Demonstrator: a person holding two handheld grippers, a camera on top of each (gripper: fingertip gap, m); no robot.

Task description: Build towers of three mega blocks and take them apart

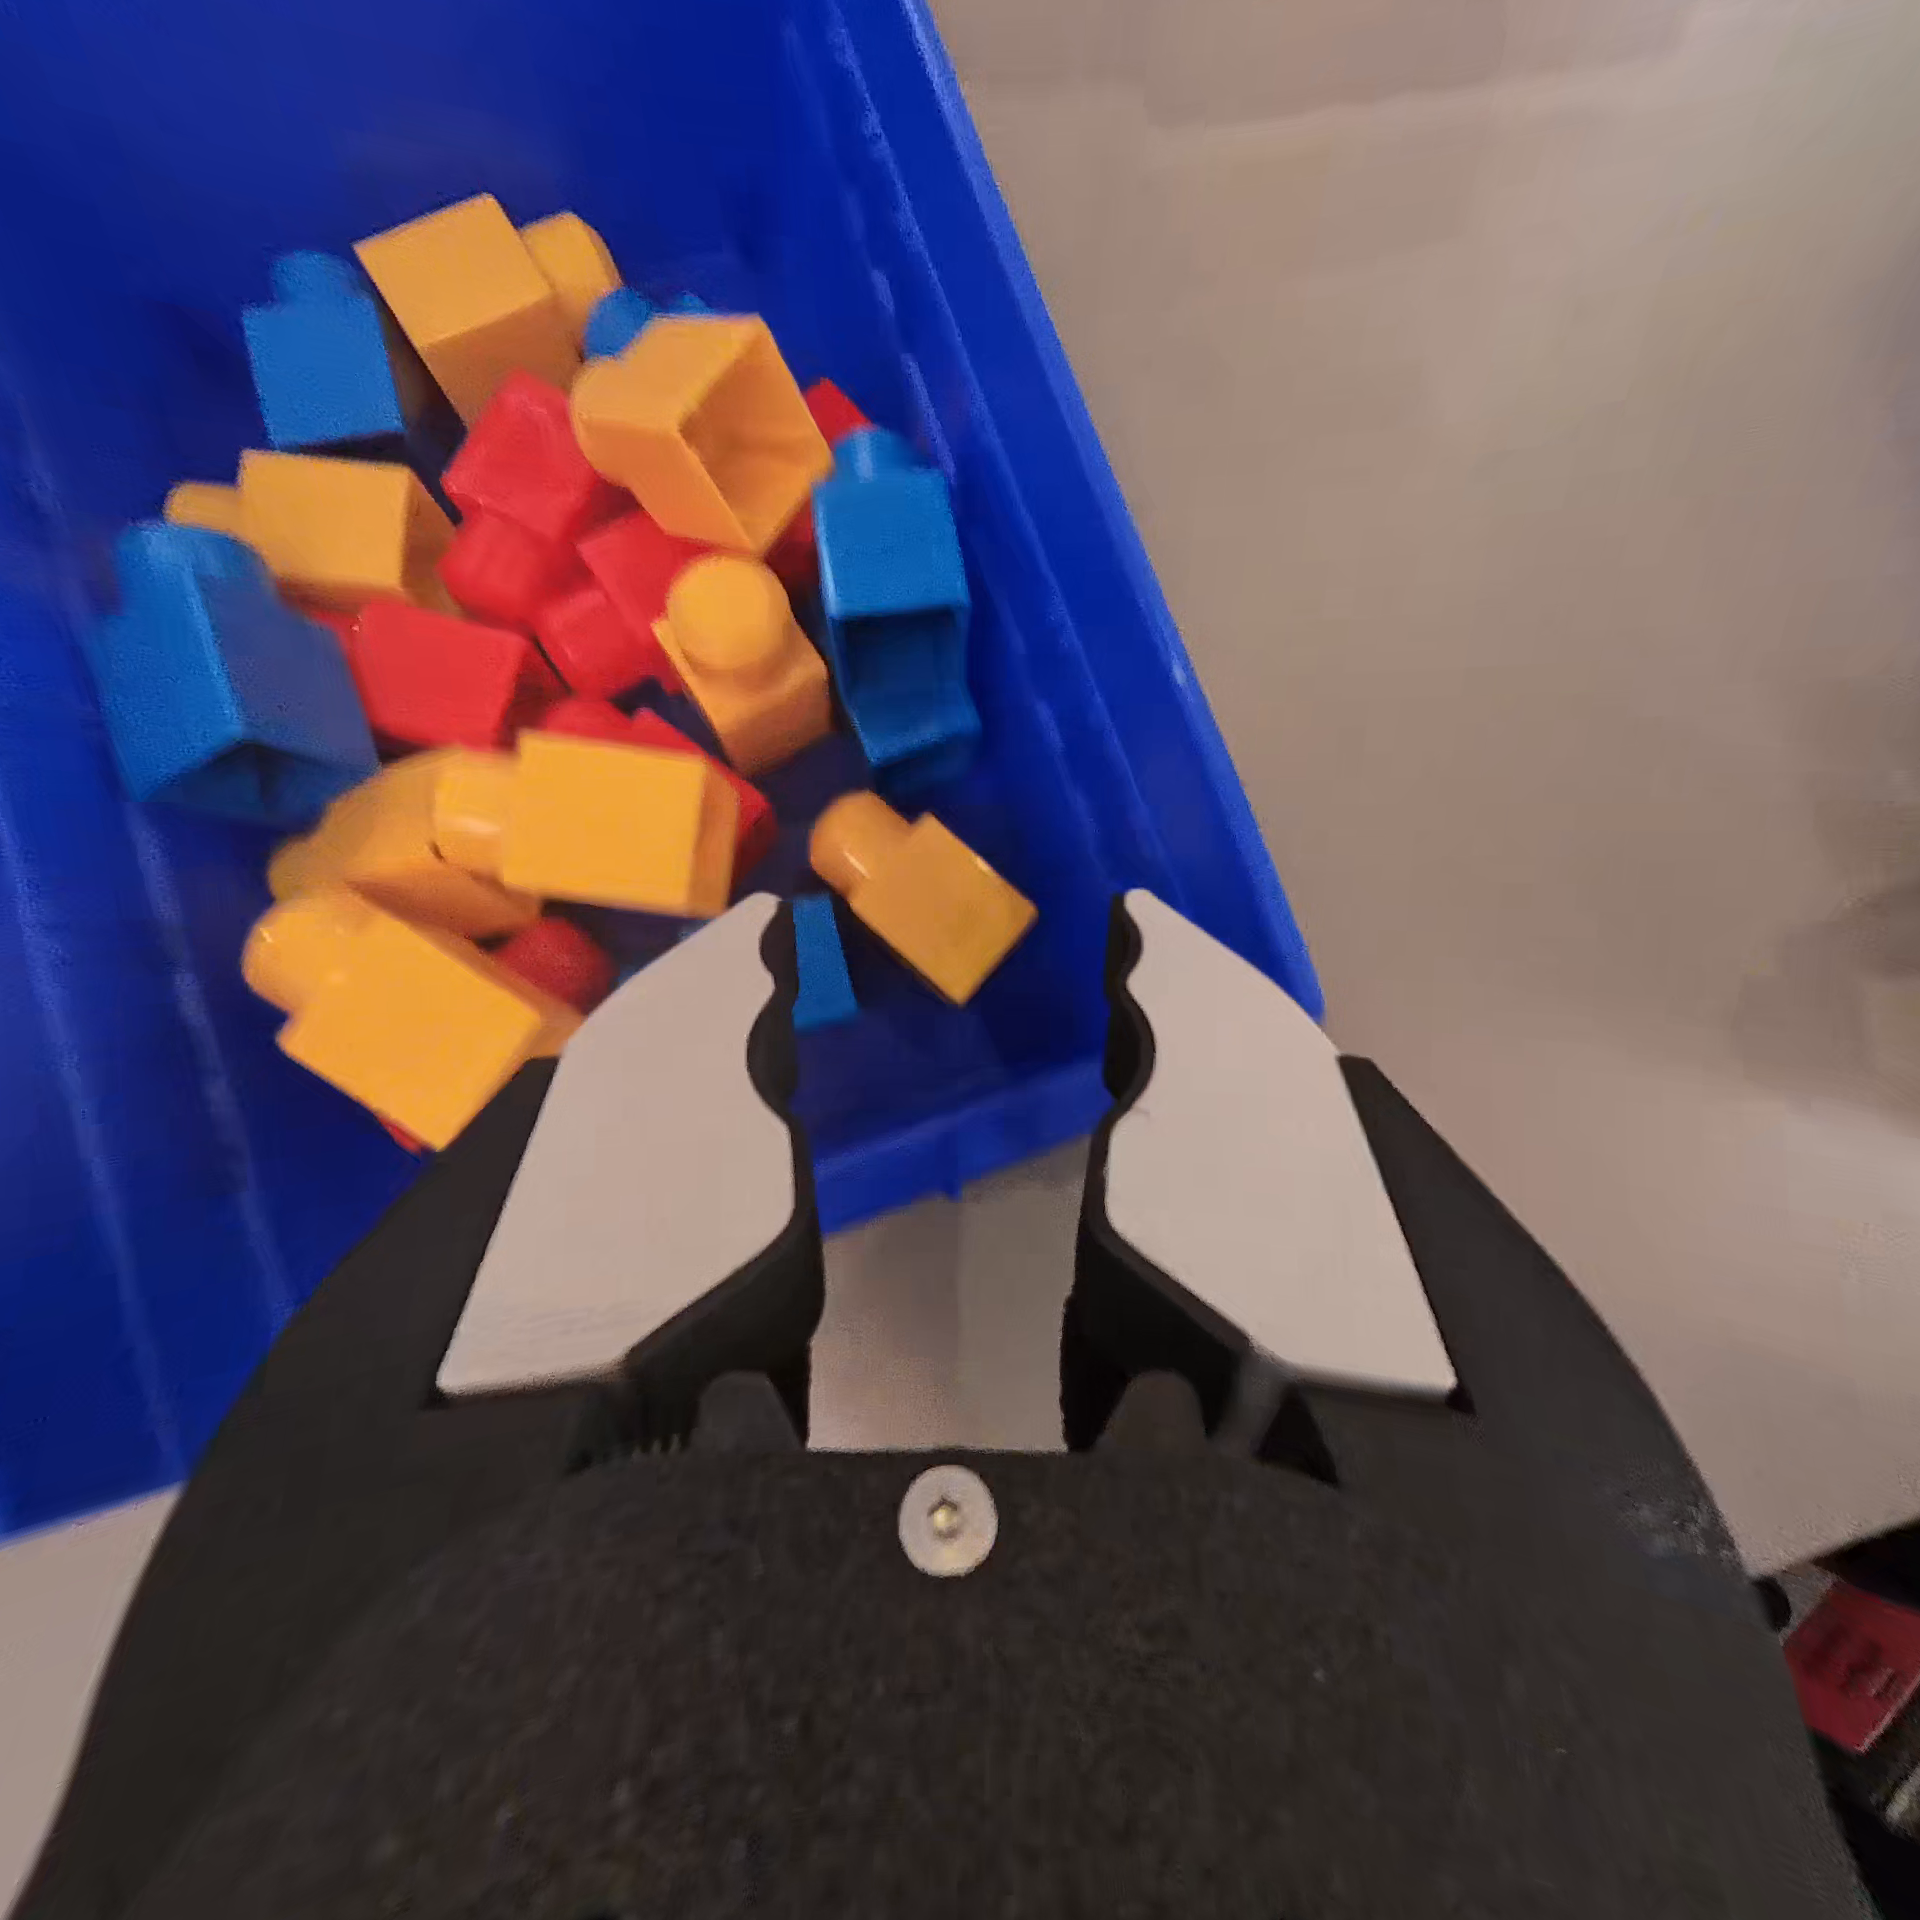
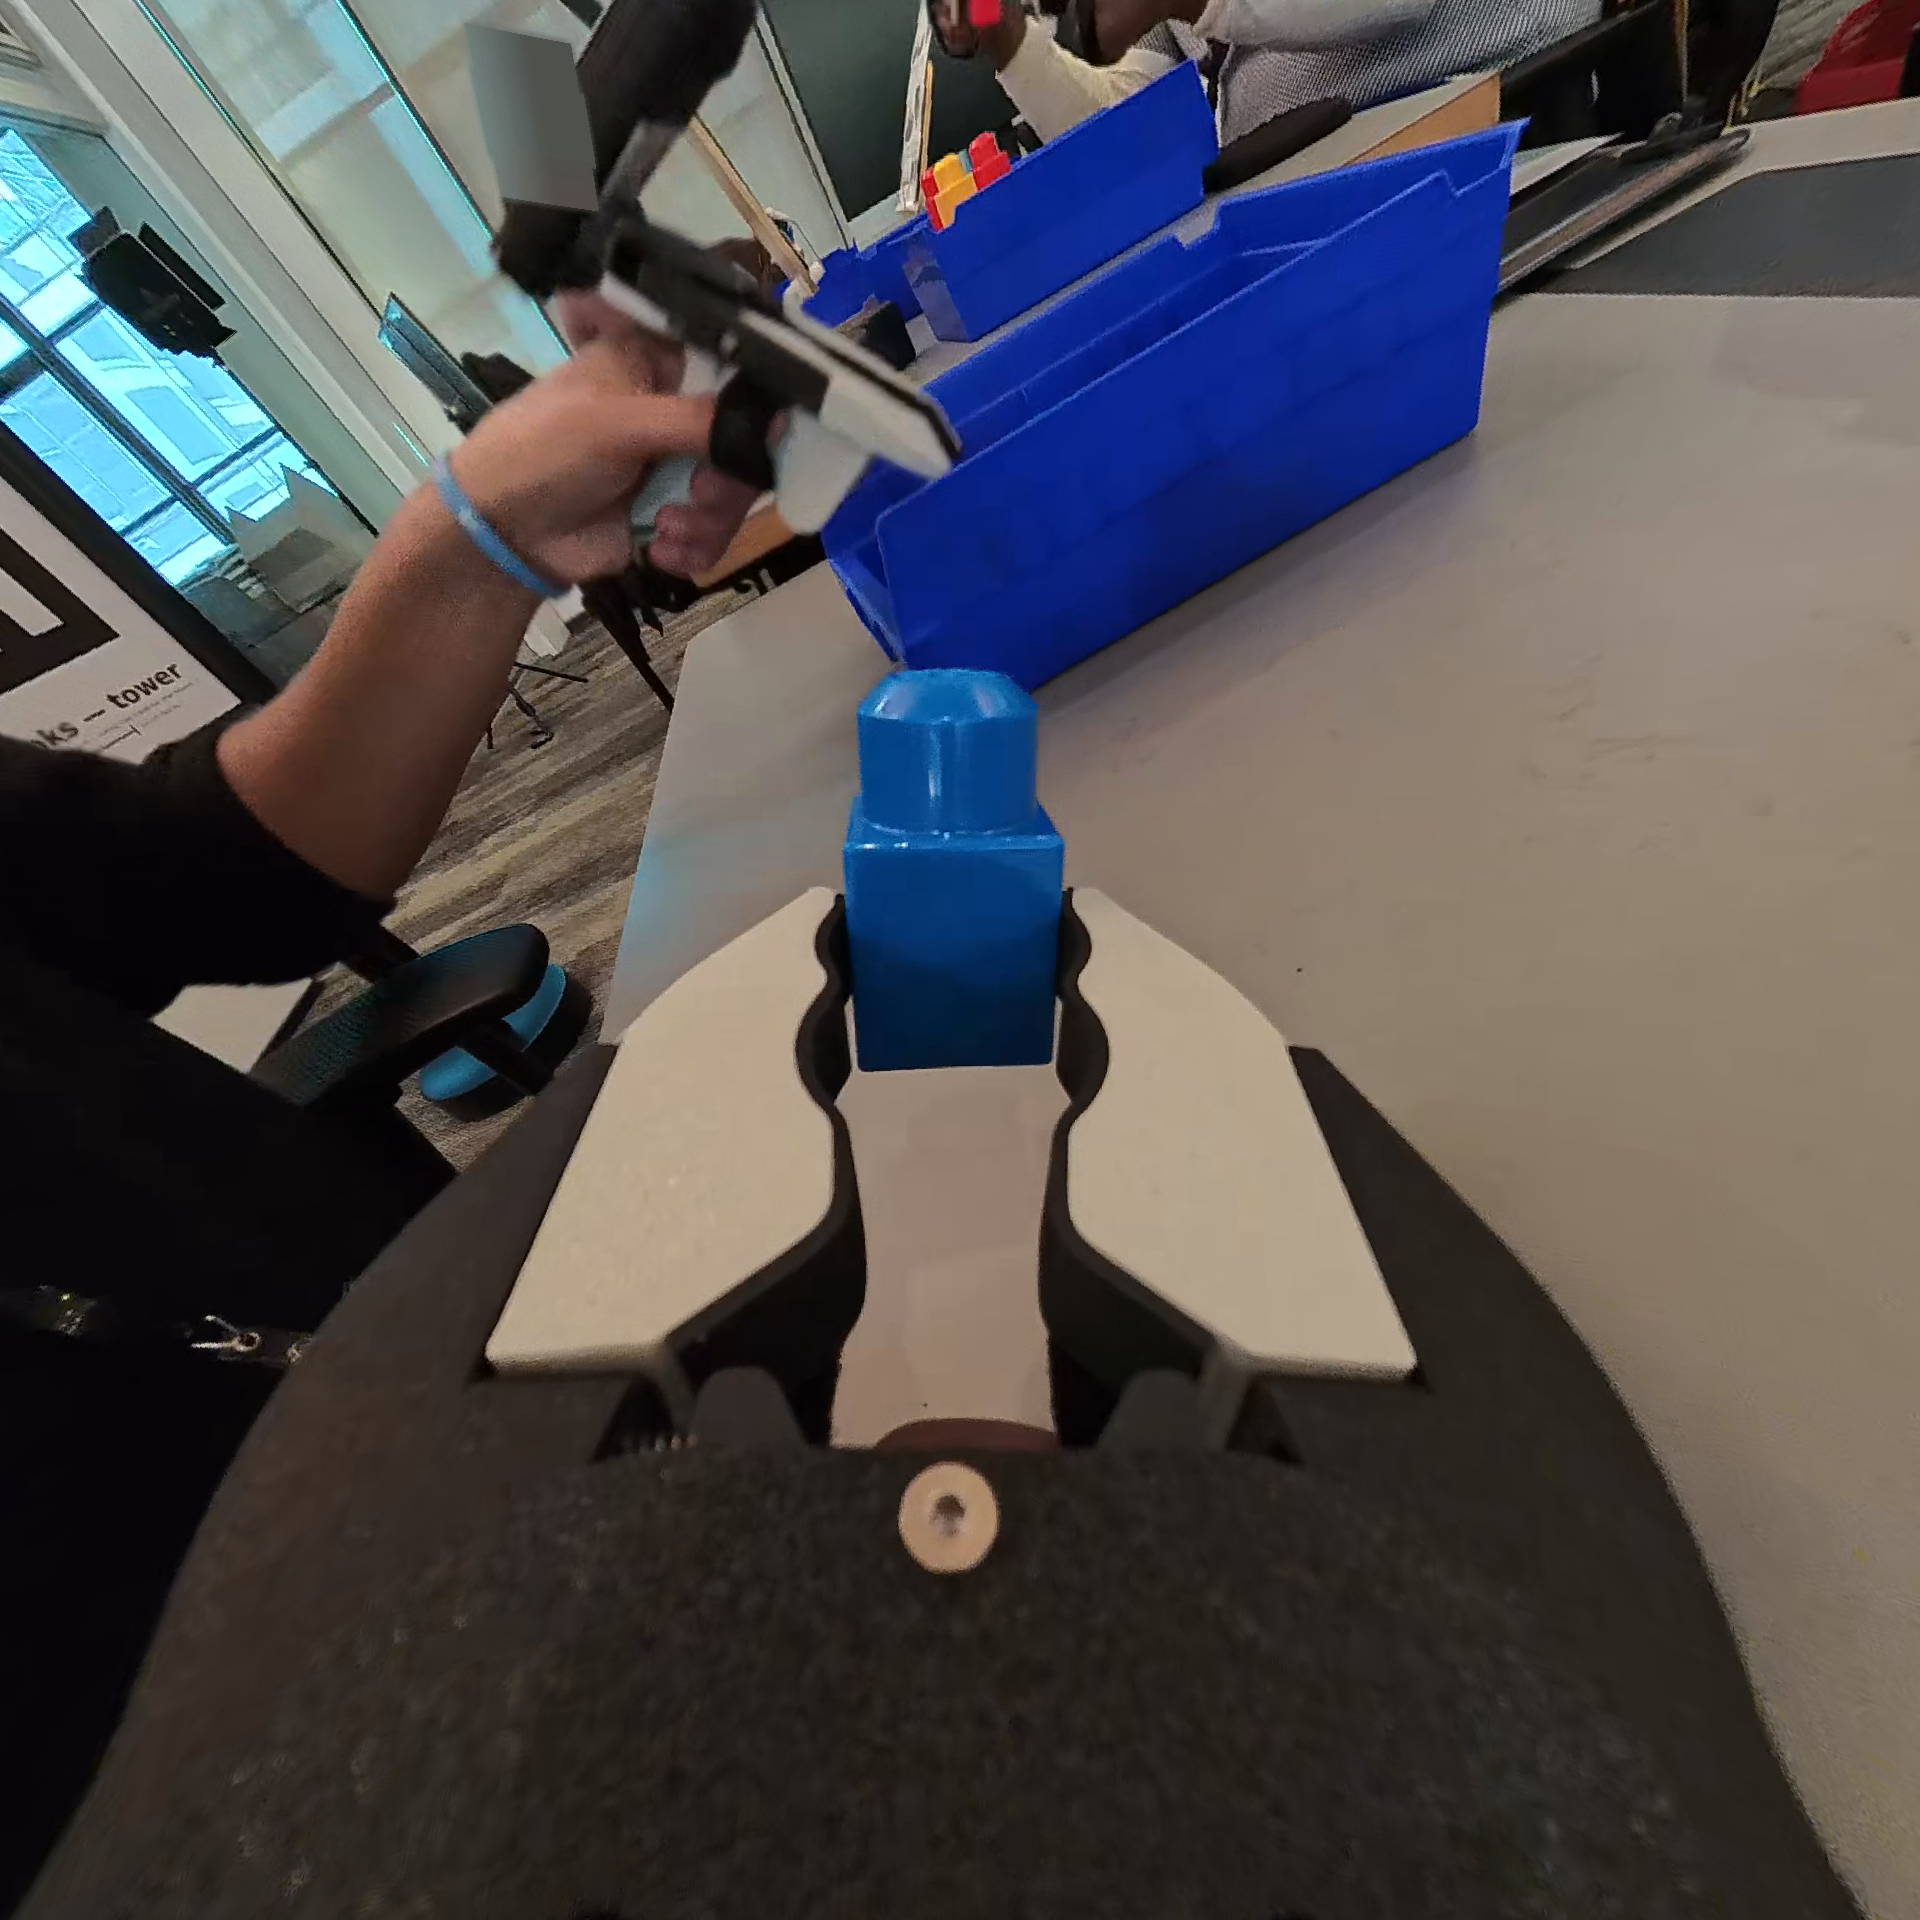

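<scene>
a blue block [image 2: 951,935], stud up above the grey table [image 2: 1455,831], sits clamped by its flat sides in the right gripper [image 2: 954,971]; hollow, light and stiff, likely slippery. the left gripper [image 1: 951,940] gapes empty over the blue bin [image 1: 1091,675] of loose blocks [image 1: 540,644].

A heap of plastic mega blocks [image 1: 540,665] lies in the blue plastic bin [image 1: 1091,727], upper left of the left wrist frame. In the right wrist frame, the single blue block [image 2: 951,914] sits centre, bin behind it on the grey table [image 2: 1507,831].
</scene>
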